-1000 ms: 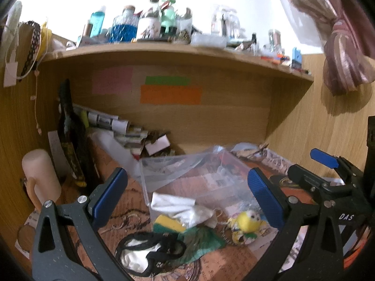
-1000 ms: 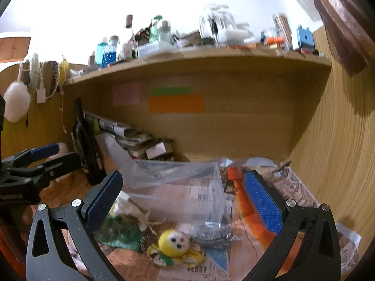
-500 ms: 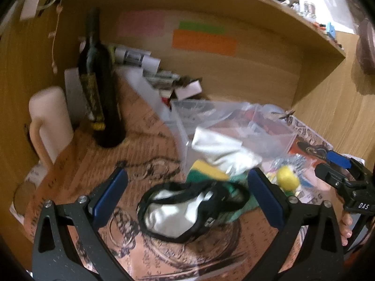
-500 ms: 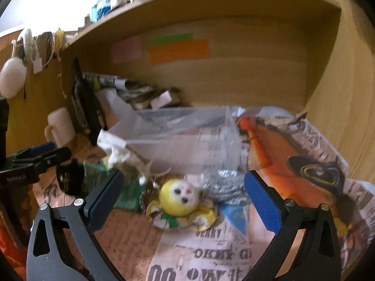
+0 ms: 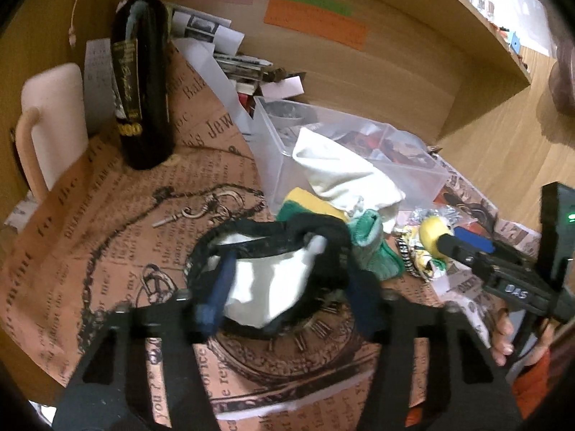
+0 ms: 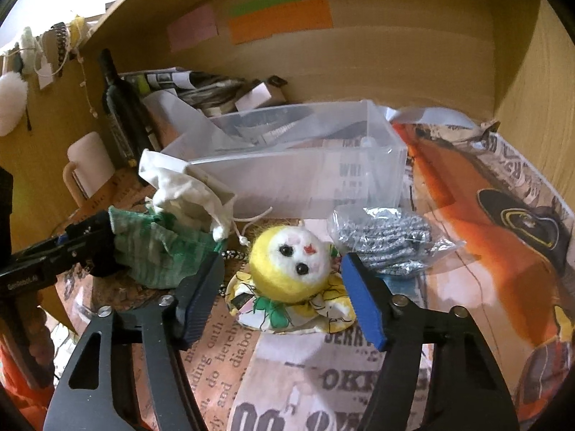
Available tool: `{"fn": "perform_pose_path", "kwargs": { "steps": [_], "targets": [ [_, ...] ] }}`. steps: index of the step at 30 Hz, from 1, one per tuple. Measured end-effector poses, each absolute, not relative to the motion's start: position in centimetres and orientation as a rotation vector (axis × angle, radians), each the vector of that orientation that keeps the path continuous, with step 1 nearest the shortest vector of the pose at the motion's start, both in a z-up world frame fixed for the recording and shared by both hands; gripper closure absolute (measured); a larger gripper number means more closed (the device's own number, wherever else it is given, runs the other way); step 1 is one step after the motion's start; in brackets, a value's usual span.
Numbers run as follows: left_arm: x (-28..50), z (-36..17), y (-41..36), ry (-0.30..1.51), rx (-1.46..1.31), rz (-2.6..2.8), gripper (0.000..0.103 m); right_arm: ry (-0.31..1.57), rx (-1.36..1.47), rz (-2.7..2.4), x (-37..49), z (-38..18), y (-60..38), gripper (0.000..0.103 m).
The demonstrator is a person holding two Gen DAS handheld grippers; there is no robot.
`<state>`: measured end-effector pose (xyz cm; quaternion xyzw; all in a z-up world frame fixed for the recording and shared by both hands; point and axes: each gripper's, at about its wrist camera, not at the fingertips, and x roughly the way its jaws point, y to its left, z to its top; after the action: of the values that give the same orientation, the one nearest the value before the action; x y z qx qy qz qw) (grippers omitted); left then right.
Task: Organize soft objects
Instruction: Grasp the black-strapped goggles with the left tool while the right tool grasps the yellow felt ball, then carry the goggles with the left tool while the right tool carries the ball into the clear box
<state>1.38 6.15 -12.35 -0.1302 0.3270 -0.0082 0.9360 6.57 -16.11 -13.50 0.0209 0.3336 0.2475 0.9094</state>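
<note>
Since a sec ago both grippers have dropped from level w/ the shelf down onto the clutter. Left gripper [image 5: 287, 287] now straddles the black-edged white pouch [image 5: 273, 280]; fingers look narrower than before, pressing its rim, but blur means I can't tell if they're fully clamped. Right gripper [image 6: 284, 301] has fingers apart, either side of the yellow doll [image 6: 291, 269], not touching it. Clear bin [image 6: 305, 165] sits just behind, w/ white cloth bag [image 6: 187, 190] draped on its corner. To do it well: bite deep into the pouch's fabric, not just the trim; lift straight up so the green cloth [image 5: 373, 251] beside it isn't dragged; centre the doll's head before squeezing.
</note>
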Motion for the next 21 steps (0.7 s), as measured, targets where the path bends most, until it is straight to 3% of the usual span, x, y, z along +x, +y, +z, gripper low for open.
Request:
{"fn": "perform_pose_path", "kwargs": {
  "steps": [3,5,8,21],
  "targets": [
    [1.5,-12.4,6.1,0.673,-0.280,-0.030,0.073,0.714,0.047,0.515,6.9,-13.9,-16.0,0.051],
    [1.5,-12.4,6.0,0.677,-0.286,-0.034,0.075,0.724,0.049,0.512,7.0,-14.2,-16.0,0.058],
    [1.5,-12.2,6.1,0.666,-0.295,-0.038,0.084,0.721,0.059,0.512,7.0,-14.2,-16.3,0.060],
    [1.8,-6.2,8.0,0.531,-0.254,0.021,0.089,0.600,0.075,0.469,6.9,-10.1,-17.7,0.062]
  ]
}}
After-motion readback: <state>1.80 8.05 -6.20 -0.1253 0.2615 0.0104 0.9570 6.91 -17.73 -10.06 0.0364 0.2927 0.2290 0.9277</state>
